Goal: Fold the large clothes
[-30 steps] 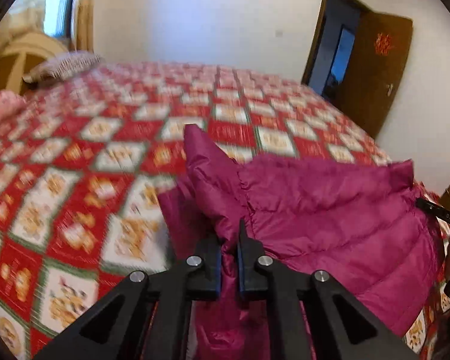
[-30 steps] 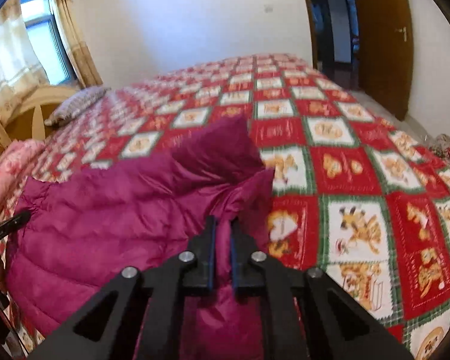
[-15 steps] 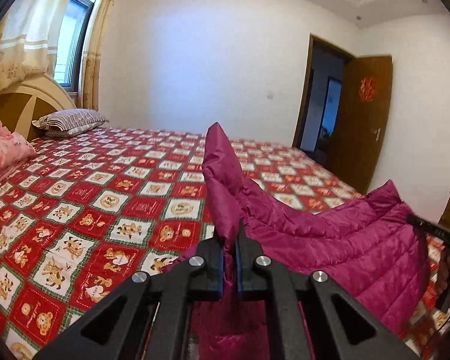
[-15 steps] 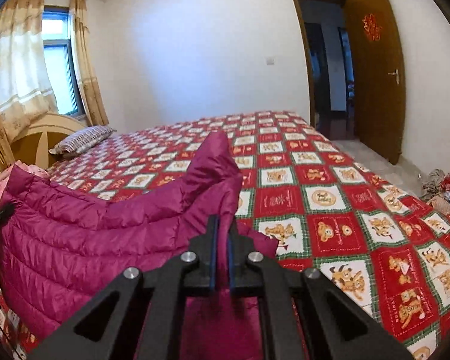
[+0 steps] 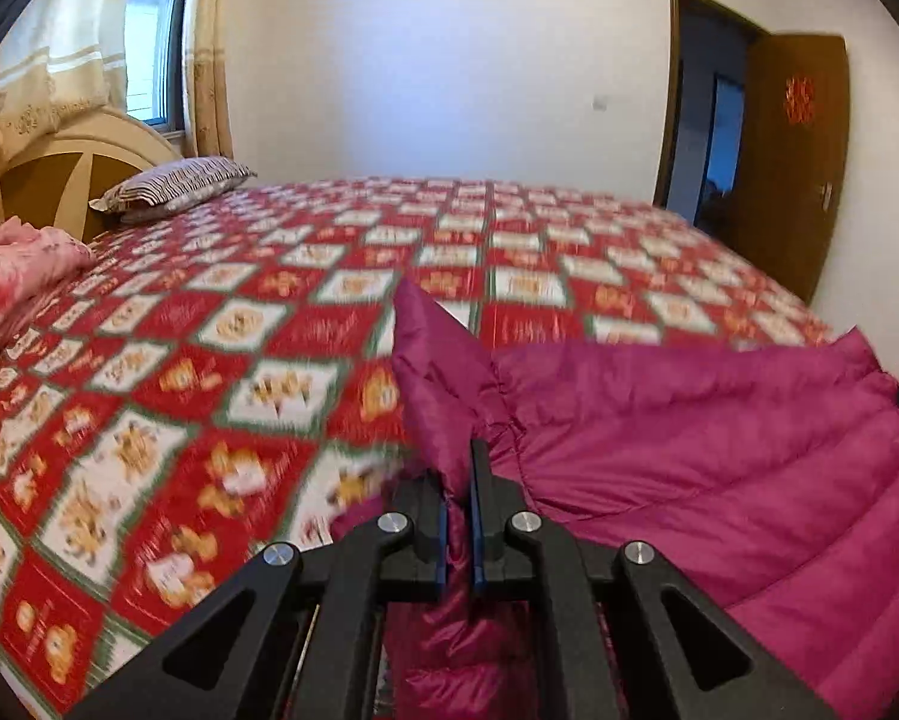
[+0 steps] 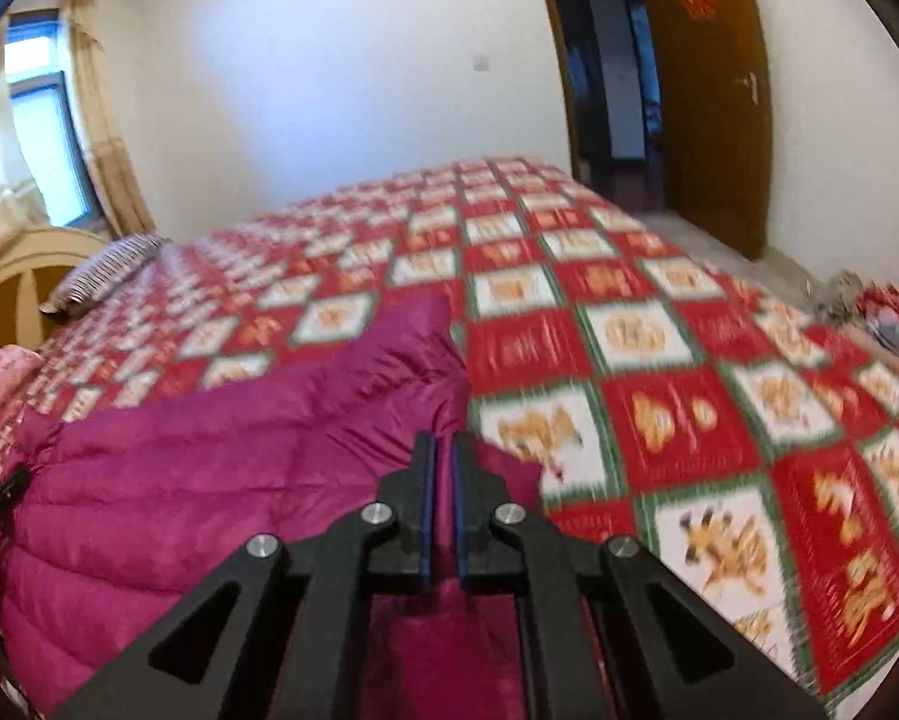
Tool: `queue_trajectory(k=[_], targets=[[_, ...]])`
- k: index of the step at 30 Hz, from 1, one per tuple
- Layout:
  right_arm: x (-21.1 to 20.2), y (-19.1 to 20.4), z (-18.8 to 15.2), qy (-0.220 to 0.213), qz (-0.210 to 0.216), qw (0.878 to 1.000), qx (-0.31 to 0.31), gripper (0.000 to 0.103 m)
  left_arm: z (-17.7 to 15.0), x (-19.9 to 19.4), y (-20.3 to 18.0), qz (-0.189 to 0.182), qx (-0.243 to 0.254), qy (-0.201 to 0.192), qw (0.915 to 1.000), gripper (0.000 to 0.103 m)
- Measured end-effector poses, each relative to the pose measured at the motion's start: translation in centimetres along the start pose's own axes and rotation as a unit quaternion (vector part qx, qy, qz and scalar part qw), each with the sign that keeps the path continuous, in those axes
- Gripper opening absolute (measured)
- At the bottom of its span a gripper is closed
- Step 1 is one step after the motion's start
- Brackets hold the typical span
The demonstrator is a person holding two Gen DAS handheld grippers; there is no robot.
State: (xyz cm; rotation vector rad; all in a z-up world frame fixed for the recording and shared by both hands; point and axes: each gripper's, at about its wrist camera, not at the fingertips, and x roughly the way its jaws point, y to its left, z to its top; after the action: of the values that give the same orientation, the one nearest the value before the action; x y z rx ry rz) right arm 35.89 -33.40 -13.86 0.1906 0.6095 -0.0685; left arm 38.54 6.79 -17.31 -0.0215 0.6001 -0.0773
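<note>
A magenta puffer jacket (image 5: 719,456) hangs stretched between my two grippers over the near part of the bed; it also shows in the right wrist view (image 6: 209,456). My left gripper (image 5: 460,480) is shut on the jacket's left corner, which sticks up past the fingers. My right gripper (image 6: 441,468) is shut on the jacket's right corner. The jacket's lower part is hidden below both grippers.
The bed (image 5: 239,360) has a red patchwork cover (image 6: 689,408) and fills both views. A striped pillow (image 5: 173,186) and a pink quilt (image 5: 11,276) lie by the headboard at left. An open brown door (image 5: 797,168) is at the right. Clutter lies on the floor (image 6: 881,312).
Both grippers, still holding the jacket, first rose and tilted up, then came back down and forward over the bed. The jacket's top edge now sits lower against the cover.
</note>
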Motion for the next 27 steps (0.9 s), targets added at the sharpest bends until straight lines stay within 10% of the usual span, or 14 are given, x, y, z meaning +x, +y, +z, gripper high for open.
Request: queue_trajectory(k=[6,7,9,10,14,21,27], targets=[[1.7,-1.7,-1.6,0.035,-0.024,0.999,0.01,0.01,-0.2,0.6,-0.1,-0.003,-0.006,0.022,0.9997,0.008],[1.2,-1.7,-1.2,0.027,-0.031,0.999,0.011,0.016,0.2,0.2,0.0,0.003,-0.009,0.02,0.9998,0.008],[-0.4,-1.6,-0.3,0.013,-0.049,0.999,0.013,0.064,1.2,-1.8,0.4,0.029,-0.022,0.007,0.9993,0.019],[-1.3,-1.4,0.2,0.002,-0.051,0.999,0.016,0.066,1.7,-2.8,0.7,0.04,-0.026,-0.004,0.9989,0.025],[-4.3,2.6,2.6,-0.02,-0.041,0.998,-0.032,0.062,3.7,-7.8,0.3,0.102,-0.049,-0.074,0.9908,0.097],[-0.2,11.9,1.0,0.017,0.042,0.992,-0.121,0.044,4.3,-5.5,-5.6,0.057,-0.003,-0.066,0.9962,0.098],[4.6,13.4,-0.7,0.044,0.022,0.988,-0.149,0.042,3.2,1.5,-5.9,0.065,0.006,0.007,0.9978,0.098]])
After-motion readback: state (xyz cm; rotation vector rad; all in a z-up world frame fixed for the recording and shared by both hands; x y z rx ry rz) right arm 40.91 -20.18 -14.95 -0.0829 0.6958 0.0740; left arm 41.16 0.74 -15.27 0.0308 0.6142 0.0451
